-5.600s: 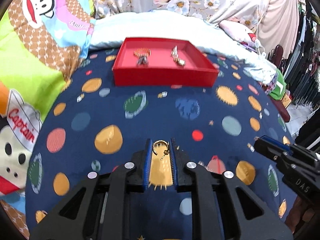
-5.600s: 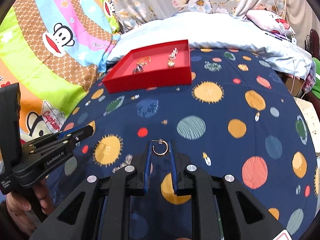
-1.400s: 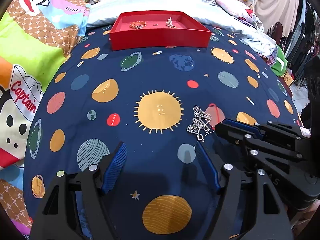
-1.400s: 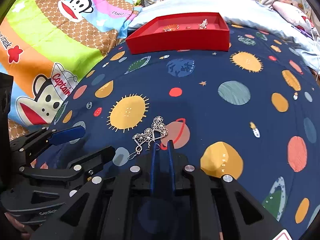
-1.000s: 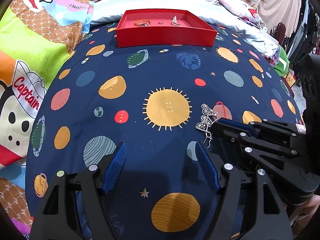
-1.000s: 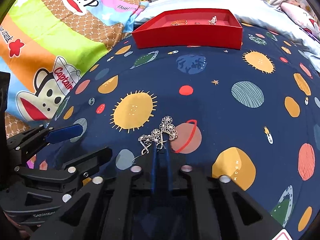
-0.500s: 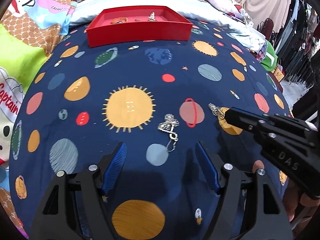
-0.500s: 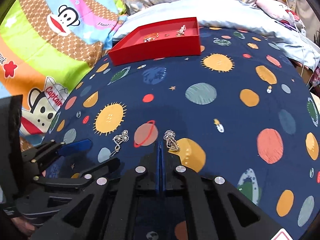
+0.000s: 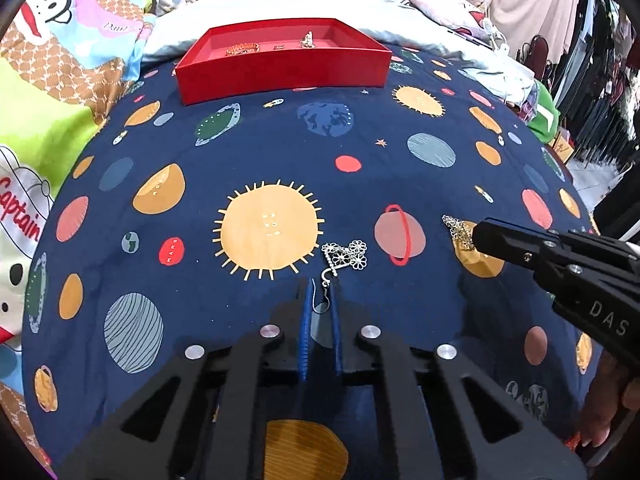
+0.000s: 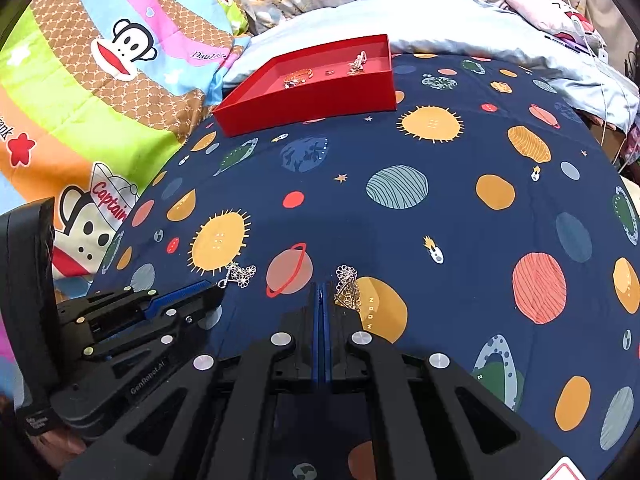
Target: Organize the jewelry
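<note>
A silver flower earring [image 9: 345, 256] lies on the navy planet-print blanket; its hook sits between the nearly closed fingers of my left gripper [image 9: 321, 294]. It also shows in the right wrist view [image 10: 240, 274]. My right gripper [image 10: 321, 292] is shut on a second silver flower earring [image 10: 347, 288], which hangs at the right side of its tips and shows in the left wrist view [image 9: 458, 227]. A red tray [image 9: 280, 68] at the far side holds a bracelet [image 9: 242, 49], a small ring and another earring [image 9: 307, 39].
The blanket [image 9: 400, 168] covers a rounded surface that drops off on all sides. A colourful monkey-print quilt [image 10: 100, 80] lies to the left, pale bedding [image 10: 440, 20] behind the tray, and hanging clothes [image 9: 600, 60] at the far right.
My left gripper has closed from wide open to a narrow gap around the earring's hook and moved up to it. My right gripper stays shut with the second earring.
</note>
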